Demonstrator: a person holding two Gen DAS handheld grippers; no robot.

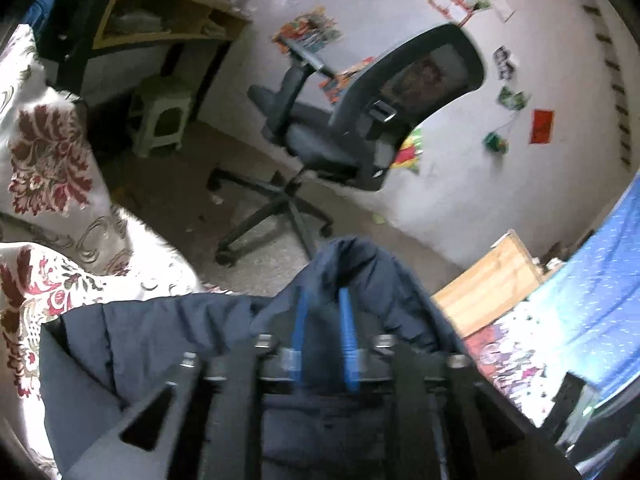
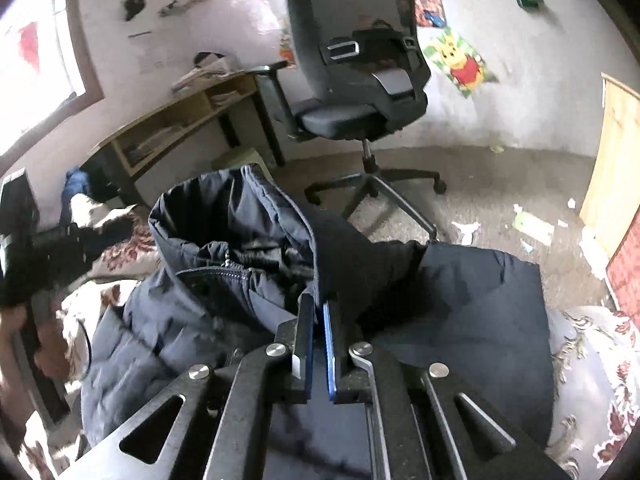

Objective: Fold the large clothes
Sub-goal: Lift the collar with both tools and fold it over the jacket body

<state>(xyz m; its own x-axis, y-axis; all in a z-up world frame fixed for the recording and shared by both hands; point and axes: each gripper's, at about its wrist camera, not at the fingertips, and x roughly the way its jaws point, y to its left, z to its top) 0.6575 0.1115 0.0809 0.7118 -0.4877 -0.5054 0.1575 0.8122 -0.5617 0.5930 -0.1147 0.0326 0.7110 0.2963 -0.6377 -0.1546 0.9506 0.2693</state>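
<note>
Jacket [image 2: 280,280] draped over the bed [image 2: 592,364], its fabric pinched in both the left claw [image 1: 324,304] and right claw [image 2: 318,312], office chair [image 2: 356,72] on the floor beyond, desk [image 2: 176,120] left of the chair against the wall.

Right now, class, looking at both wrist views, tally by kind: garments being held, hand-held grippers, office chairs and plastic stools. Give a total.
Jacket: 1
Hand-held grippers: 2, left hand-held gripper and right hand-held gripper
Office chair: 1
Plastic stool: 1
Total: 5
</note>
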